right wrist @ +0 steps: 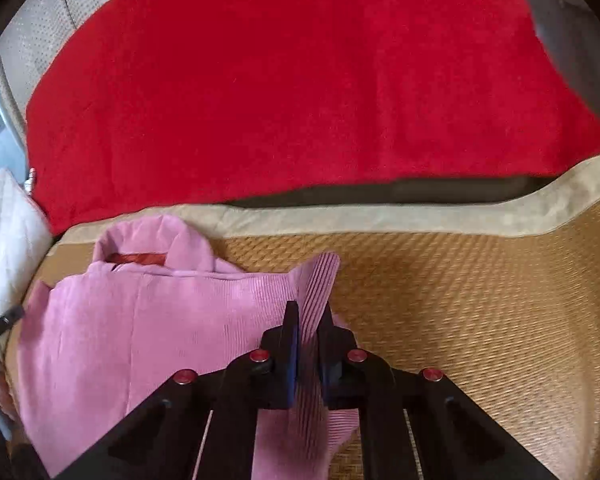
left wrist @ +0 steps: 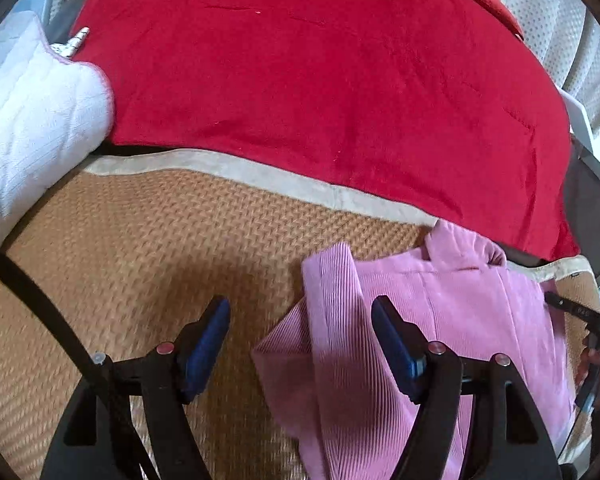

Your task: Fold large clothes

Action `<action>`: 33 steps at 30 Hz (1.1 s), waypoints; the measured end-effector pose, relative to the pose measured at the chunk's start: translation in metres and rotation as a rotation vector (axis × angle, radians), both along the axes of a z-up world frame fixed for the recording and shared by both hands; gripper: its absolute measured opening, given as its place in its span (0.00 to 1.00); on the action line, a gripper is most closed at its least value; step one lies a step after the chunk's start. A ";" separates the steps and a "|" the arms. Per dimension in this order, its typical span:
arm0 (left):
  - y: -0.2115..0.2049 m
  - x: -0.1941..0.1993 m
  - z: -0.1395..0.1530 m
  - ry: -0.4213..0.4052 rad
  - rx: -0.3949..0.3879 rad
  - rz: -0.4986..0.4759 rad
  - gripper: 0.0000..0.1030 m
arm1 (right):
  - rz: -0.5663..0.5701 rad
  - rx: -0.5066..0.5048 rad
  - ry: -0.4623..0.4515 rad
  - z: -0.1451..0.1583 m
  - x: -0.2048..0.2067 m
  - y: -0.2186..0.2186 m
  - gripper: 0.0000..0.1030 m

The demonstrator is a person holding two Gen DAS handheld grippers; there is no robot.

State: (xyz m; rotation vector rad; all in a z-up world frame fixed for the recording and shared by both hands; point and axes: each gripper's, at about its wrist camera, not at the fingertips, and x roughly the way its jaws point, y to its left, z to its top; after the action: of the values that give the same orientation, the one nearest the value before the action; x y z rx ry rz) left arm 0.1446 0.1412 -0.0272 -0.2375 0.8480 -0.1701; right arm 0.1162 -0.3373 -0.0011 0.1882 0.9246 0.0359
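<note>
Between my right gripper fingers a ribbed fold of the pink corduroy garment is pinched tight. Its body lies to their left on the woven tan mat. My left gripper stands wide open, holding nothing, above the garment's edge.

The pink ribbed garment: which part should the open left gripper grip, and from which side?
Probably the raised sleeve fold of the pink ribbed garment, approached from above. It stands up off the woven mat, just ahead of the left gripper, so the open jaws could straddle it.
</note>
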 end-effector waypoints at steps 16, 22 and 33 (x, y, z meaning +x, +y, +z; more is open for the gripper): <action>-0.002 0.033 -0.031 0.109 -0.096 -0.053 0.09 | -0.051 -0.010 0.013 -0.014 0.005 -0.009 0.09; -0.008 0.027 -0.018 0.024 -0.029 -0.067 0.08 | -0.066 -0.009 -0.031 -0.006 0.002 -0.011 0.09; -0.027 0.013 -0.014 -0.001 0.150 0.020 0.59 | -0.093 0.014 0.019 -0.009 -0.005 -0.019 0.57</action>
State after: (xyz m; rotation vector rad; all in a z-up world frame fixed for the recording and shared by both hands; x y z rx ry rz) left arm 0.1579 0.1139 -0.0412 -0.1053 0.8533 -0.0869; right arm 0.1108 -0.3558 -0.0103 0.2449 0.9343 -0.0449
